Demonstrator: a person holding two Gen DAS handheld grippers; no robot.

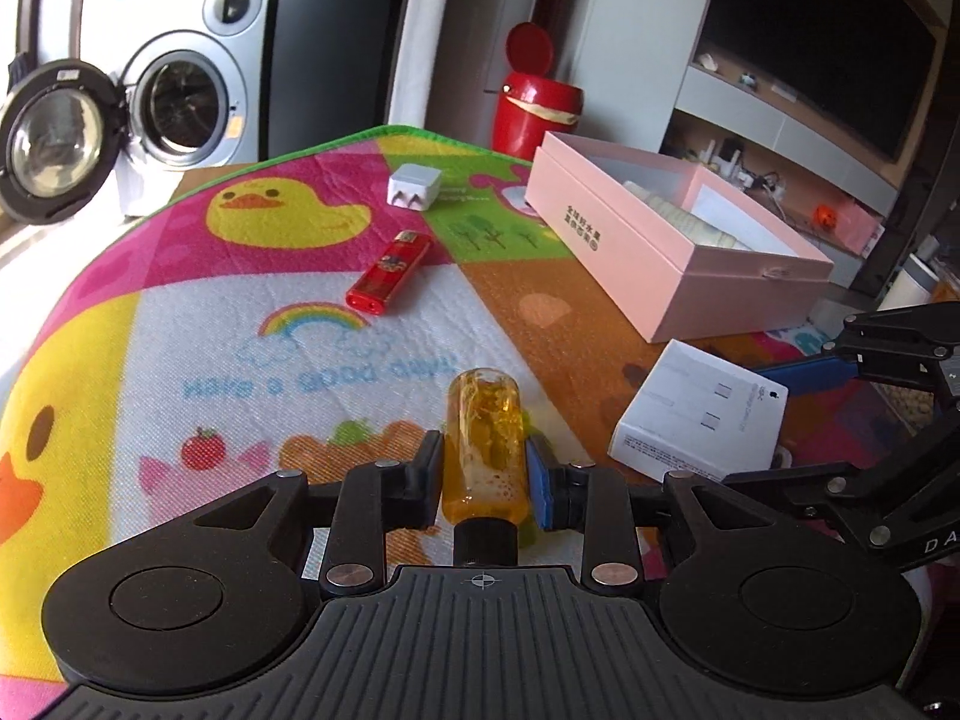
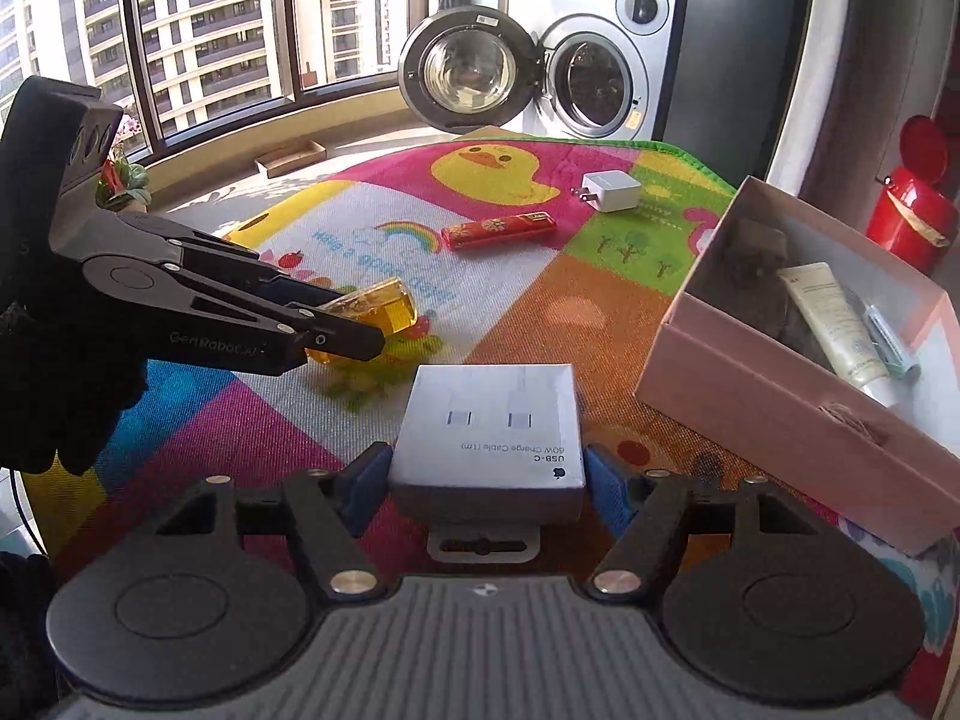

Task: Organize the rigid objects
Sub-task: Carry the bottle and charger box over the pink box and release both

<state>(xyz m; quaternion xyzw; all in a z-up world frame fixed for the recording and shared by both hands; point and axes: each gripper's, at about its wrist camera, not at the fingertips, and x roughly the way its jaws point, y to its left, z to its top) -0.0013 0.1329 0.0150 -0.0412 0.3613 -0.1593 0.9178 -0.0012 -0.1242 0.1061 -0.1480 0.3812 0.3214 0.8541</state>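
My left gripper is shut on a small amber bottle with a black cap, held just above the colourful play mat. From the right wrist view the same left gripper holds the bottle at the left. My right gripper has both blue pads against the sides of a white USB-C cable box. The box looks tilted beside the open pink box. A red lighter and a white charger plug lie further back on the mat.
The pink box at the right holds a cream tube and a dark object. Behind the mat stand a washing machine with its door open and a red bin. Windows line the left.
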